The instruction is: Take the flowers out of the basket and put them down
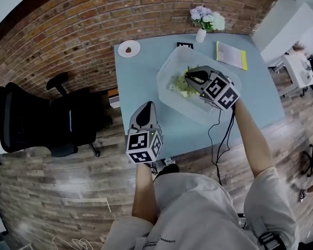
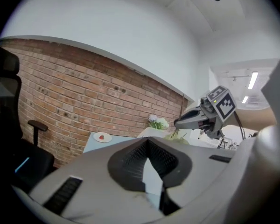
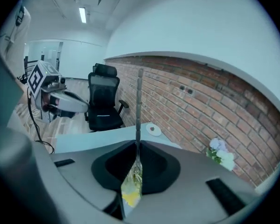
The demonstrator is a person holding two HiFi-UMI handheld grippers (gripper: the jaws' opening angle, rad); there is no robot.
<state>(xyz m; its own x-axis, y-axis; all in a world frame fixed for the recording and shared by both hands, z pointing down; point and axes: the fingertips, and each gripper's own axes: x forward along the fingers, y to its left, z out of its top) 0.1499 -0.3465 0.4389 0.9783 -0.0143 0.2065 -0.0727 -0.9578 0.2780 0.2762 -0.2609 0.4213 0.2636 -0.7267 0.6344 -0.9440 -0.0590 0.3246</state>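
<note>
A clear plastic basket (image 1: 219, 69) stands in the middle of the pale blue table (image 1: 141, 77), with green and pale flowers (image 1: 180, 85) inside. My right gripper (image 1: 189, 78) reaches into the basket among them. In the right gripper view its jaws (image 3: 138, 146) are shut on a thin grey flower stem (image 3: 139, 101) that sticks up past the tips, and yellow-green blooms (image 3: 132, 183) show below the pads. My left gripper (image 1: 145, 109) hovers over the table's near left part, apart from the basket. Its jaws (image 2: 148, 143) are shut with nothing between them.
A white vase of pale flowers (image 1: 206, 19) stands at the table's far edge, a small plate with a strawberry (image 1: 129, 48) at the far left corner, and a yellow-edged booklet (image 1: 231, 54) at the far right. A black office chair (image 1: 36, 121) is left of the table, against a brick wall.
</note>
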